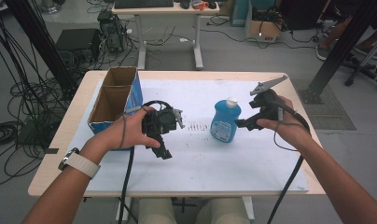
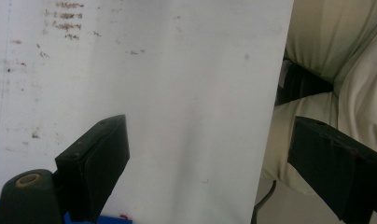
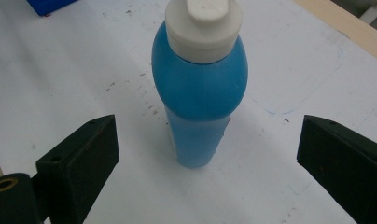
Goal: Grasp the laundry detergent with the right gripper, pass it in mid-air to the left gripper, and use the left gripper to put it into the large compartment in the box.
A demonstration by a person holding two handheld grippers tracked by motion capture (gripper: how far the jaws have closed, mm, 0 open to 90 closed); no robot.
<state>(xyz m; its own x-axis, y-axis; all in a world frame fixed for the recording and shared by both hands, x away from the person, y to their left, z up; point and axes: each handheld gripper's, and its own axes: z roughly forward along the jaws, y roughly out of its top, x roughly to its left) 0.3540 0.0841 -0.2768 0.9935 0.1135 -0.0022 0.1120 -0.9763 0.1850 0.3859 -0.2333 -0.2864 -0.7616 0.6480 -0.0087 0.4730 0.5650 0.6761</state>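
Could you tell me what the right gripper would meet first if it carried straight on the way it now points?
Probably the upright blue plastic bottle with a white cap: it stands centred ahead of the open right gripper, apart from both jaws.

Blue bottle (image 3: 199, 88), white cap (image 3: 204, 29)

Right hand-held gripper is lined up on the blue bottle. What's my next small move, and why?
Probably ease the right hand-held gripper forward, then close. Its jaws stand wide open on either side of the upright blue bottle without touching it, and the bottle's body lies just ahead of them.
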